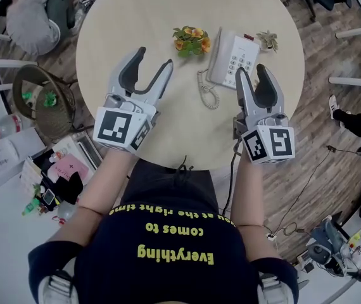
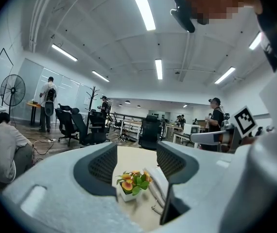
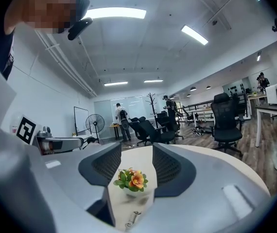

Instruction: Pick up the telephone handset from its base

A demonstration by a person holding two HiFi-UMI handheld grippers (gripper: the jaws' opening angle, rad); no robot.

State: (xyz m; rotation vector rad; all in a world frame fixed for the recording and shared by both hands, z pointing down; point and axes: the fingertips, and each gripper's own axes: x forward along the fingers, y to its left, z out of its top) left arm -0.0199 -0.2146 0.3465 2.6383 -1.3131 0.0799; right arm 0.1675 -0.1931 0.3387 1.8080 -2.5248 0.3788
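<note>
A white telephone (image 1: 232,57) lies on the round beige table (image 1: 123,24), its handset (image 1: 218,54) resting along the base's left side, with the coiled cord (image 1: 208,92) trailing toward me. My right gripper (image 1: 250,70) hovers open at the phone's near right edge, nothing between its fingers. The left gripper (image 1: 154,57) is open over bare table, left of the phone and near the orange flower pot (image 1: 191,40). In the left gripper view the flower pot (image 2: 132,181) and part of the phone (image 2: 156,180) show between the jaws. The right gripper view shows the flower pot (image 3: 132,179) and a bit of cord (image 3: 132,219).
A small dried plant (image 1: 268,40) sits right of the phone. A woven basket chair (image 1: 44,100) and floor clutter (image 1: 54,176) lie to the left. A crouched person (image 1: 38,14) is at upper left. Cables and gear (image 1: 332,246) cover the floor at right.
</note>
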